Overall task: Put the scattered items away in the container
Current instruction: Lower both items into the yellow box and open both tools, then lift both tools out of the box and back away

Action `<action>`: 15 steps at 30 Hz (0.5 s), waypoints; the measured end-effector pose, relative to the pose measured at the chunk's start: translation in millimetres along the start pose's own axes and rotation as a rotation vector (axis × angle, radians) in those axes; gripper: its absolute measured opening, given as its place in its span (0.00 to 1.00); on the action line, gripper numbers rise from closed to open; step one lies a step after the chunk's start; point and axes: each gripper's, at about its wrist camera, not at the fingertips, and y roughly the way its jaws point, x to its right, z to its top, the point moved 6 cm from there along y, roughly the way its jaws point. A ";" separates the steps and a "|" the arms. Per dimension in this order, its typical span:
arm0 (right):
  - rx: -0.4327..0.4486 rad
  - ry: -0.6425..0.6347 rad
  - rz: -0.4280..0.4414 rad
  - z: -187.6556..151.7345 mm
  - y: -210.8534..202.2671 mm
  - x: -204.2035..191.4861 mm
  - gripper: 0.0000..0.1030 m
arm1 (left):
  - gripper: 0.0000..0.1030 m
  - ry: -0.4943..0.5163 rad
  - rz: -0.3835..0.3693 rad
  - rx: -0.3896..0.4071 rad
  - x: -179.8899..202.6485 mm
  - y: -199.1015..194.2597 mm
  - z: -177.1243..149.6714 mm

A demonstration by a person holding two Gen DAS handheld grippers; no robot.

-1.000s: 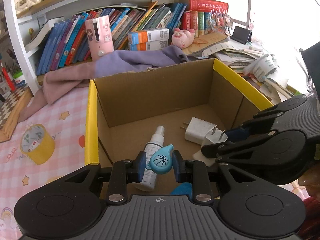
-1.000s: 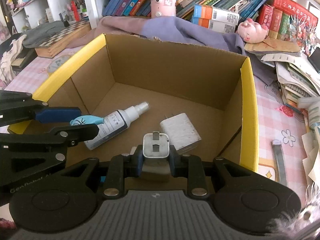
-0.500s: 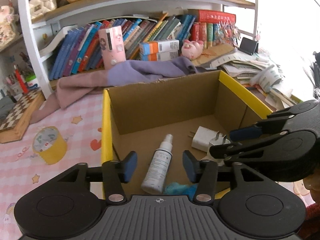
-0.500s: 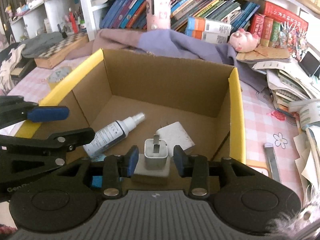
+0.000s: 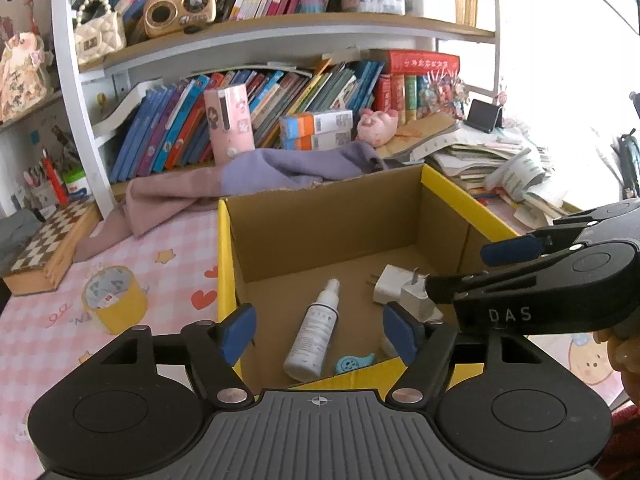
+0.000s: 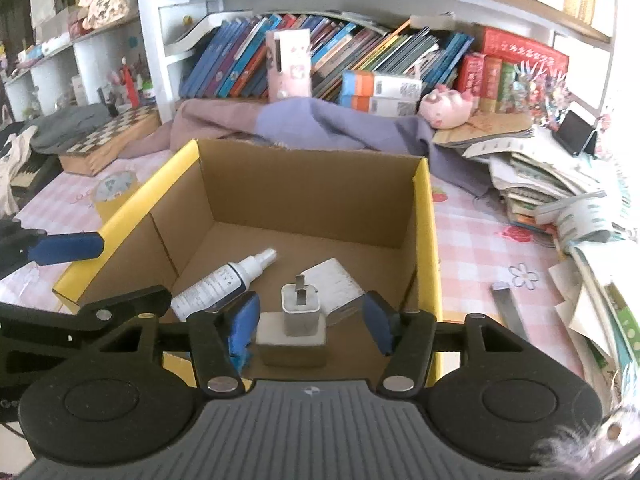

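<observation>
On the pink checked tablecloth [image 5: 172,240] at far left, a yellow tape roll [image 5: 114,300] stands well clear of the cardboard box [image 5: 320,224], and I judge it the nearest loose thing for my left gripper [image 5: 318,330]. It lies to the left of those jaws and a little farther off, on the other side of the box's yellow left rim; as a squat cylinder standing on end, it offers no long axis to line up on. My left gripper is released, its jaws opening with nothing between the pads, and it hangs over the near left corner of the box. Below it, inside, a white spray bottle [image 5: 316,332] lies with its nozzle pointing to the far wall, and a small blue clip [image 5: 352,362] rests just beside the bottle's base, near the front wall. Further right on the box floor sits a flat white charger [image 6: 336,280], and just nearer than it a second white plug adapter [image 6: 298,322], prongs up. My right gripper [image 6: 308,322] frames that adapter, jaws opening, and the right pad stands clear of it; whether the left pad touches it I cannot tell. Right of the box, a slim grey bar [image 6: 508,310] lies on the cloth, its length running near to far, closer to my right hand.
</observation>
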 end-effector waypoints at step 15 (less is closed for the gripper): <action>0.074 0.040 -0.086 -9.8 -40.3 -26.5 0.61 | 0.74 0.008 -0.036 0.073 -18.2 -41.1 -9.1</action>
